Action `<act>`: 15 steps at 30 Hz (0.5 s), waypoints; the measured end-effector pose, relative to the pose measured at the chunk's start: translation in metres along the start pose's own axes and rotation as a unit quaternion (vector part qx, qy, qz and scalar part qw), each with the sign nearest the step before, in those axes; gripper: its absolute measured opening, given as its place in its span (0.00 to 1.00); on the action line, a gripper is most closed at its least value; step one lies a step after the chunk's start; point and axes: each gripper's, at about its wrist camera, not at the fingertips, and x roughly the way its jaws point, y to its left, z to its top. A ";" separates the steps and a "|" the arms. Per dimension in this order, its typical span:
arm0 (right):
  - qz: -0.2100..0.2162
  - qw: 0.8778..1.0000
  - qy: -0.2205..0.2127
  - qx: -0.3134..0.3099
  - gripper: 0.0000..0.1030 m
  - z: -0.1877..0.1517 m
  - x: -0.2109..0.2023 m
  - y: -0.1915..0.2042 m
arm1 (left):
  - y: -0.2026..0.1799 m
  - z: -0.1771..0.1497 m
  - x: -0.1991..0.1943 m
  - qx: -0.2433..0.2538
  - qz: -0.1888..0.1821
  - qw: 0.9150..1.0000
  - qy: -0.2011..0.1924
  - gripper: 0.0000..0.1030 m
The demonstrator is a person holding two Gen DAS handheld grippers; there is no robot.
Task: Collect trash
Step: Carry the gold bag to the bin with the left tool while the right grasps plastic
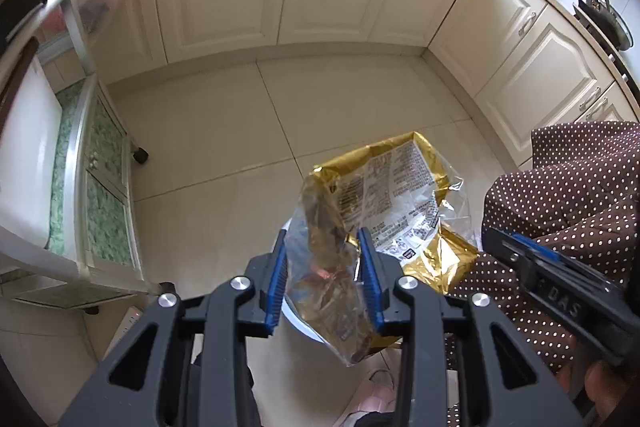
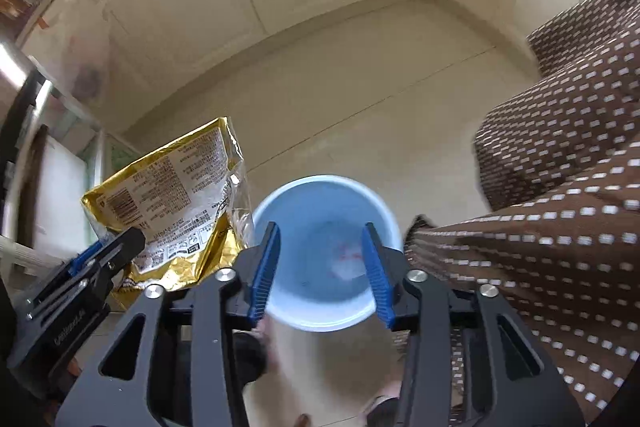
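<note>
Gold snack bag [image 1: 400, 195], crumpled, hangs clamped in the left gripper [image 1: 324, 275] just beside the blue bin [image 2: 326, 255], not yet inside. The right gripper [image 2: 320, 267] hovers over the bin mouth, jaws apart and empty. Something pale lies on the bin's bottom. Judged: the bag's drop remains. Tiled floor [image 1: 208, 131] shows no other litter.
</note>
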 end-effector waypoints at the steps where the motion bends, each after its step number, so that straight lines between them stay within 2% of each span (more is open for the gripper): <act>1: -0.015 1.000 -0.008 -0.008 0.43 -0.003 -0.004 0.000 | -0.002 0.000 0.003 0.001 -0.003 1.000 0.004 0.32; 4: -0.069 0.996 -0.044 -0.032 0.46 -0.006 -0.019 0.000 | -0.012 0.000 0.008 0.012 -0.005 1.000 0.012 0.32; 9: -0.097 0.990 -0.094 -0.048 0.51 -0.004 -0.045 0.002 | -0.031 0.002 0.013 0.021 -0.020 0.999 0.025 0.37; 11: -0.105 0.988 -0.107 -0.049 0.51 -0.002 -0.053 -0.002 | -0.035 0.004 0.006 0.017 -0.031 0.999 0.017 0.45; 15: -0.103 0.986 -0.126 -0.039 0.52 0.000 -0.069 -0.012 | -0.048 0.012 -0.008 0.018 -0.052 0.998 -0.002 0.56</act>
